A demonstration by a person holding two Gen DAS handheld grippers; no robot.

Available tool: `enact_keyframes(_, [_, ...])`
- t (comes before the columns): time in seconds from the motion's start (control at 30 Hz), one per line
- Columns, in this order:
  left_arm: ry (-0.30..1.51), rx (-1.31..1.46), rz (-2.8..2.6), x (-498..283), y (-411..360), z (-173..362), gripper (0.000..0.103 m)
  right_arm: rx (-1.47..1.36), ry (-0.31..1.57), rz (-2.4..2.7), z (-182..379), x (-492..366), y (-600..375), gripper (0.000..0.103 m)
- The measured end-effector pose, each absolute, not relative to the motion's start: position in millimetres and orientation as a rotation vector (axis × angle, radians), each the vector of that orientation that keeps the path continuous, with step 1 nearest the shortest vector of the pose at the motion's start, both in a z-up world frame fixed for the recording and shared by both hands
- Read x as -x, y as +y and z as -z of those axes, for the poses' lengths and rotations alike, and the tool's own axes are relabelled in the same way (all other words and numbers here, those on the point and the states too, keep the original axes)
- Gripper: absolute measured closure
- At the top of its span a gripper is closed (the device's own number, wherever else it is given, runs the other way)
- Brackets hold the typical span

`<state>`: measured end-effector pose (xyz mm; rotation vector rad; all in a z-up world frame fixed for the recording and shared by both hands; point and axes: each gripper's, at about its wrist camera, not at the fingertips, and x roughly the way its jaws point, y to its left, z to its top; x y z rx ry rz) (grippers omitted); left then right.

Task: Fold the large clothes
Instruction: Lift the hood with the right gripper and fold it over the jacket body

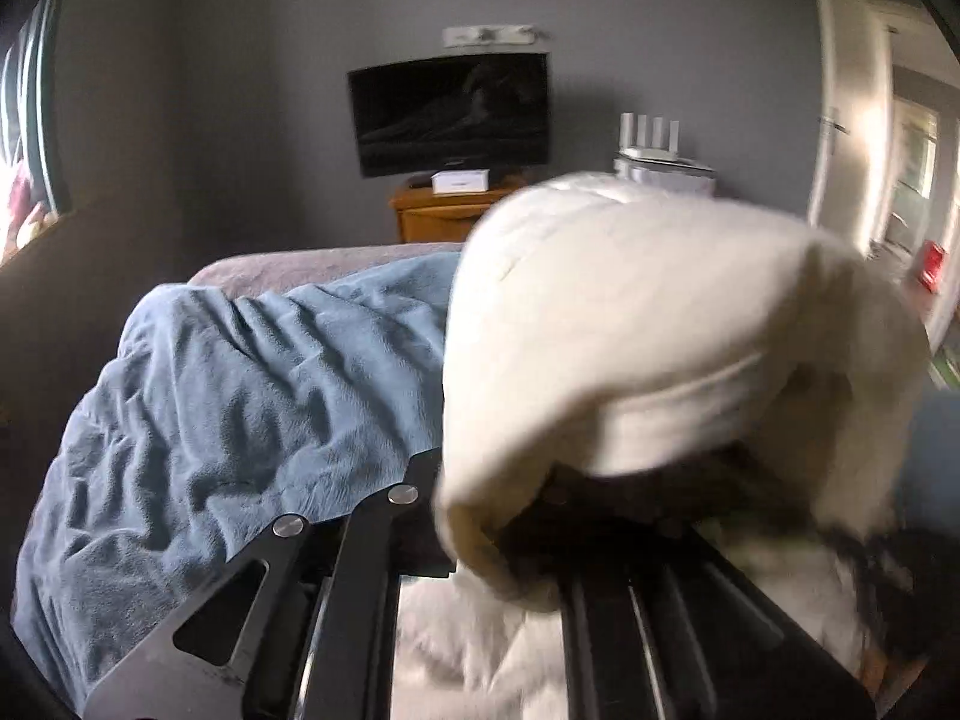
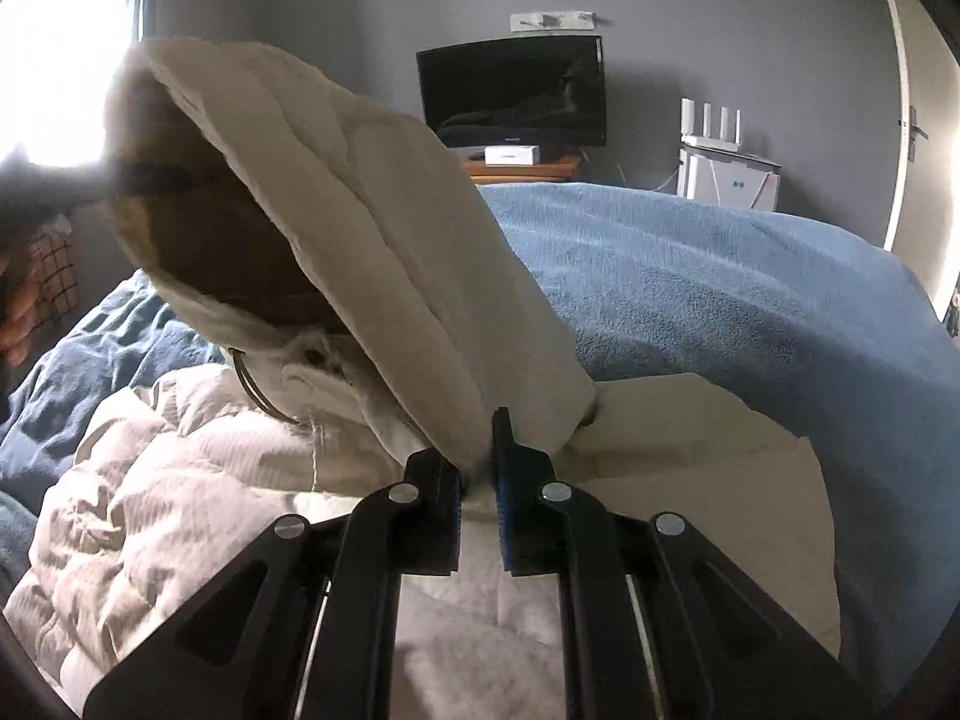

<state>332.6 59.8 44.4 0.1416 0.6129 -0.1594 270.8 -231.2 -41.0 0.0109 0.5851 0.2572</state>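
Your left gripper is closed on the cream padded coat: a thick fold of it hides the fingertips and bulges up ahead and to the right of them, blurred. To the left of that gripper the blue blanket lies rumpled on the bed. Far ahead of it a dark television stands on a wooden cabinet against the grey wall.

Your right gripper is clamped on the coat's edge, cloth pinched between the pads. From there the hood rises up and to the left, its opening facing left. The quilted body lies on the blanket below and left of the gripper
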Motion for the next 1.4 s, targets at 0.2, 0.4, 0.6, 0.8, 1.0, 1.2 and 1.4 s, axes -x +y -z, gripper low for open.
enact_keyframes(0.2, [0.703,-0.158,0.263,-247.4,84.3,-9.2,0.094,0.045,0.538,-0.272,19.8,-239.3,-216.2,0.031])
enact_keyframes(0.4, [0.777,-0.192,0.28,-200.4,86.8,46.7,0.093,0.239,0.414,-0.346,5.6,-207.5,-170.4,0.034])
enact_keyframes(0.6, [0.824,-0.196,0.282,-181.3,94.8,45.7,0.029,0.299,0.543,-0.515,32.0,-193.9,-153.6,0.081])
enact_keyframes(0.8, [0.799,-0.285,0.385,-136.5,97.7,21.7,0.02,0.294,0.615,-0.547,44.9,-188.4,-169.1,0.08])
enact_keyframes(1.0, [0.709,-0.371,0.516,-107.8,57.9,-5.4,0.017,0.353,0.633,-0.627,46.5,-169.3,-167.9,0.045])
enact_keyframes(1.2, [0.665,-0.337,0.551,-144.1,26.8,-21.8,0.012,0.388,0.676,-0.733,44.4,-151.4,-170.6,0.03])
enact_keyframes(1.4, [0.781,-0.349,0.478,-196.0,23.1,15.2,0.017,0.311,0.668,-0.801,26.2,-140.5,-199.5,0.022])
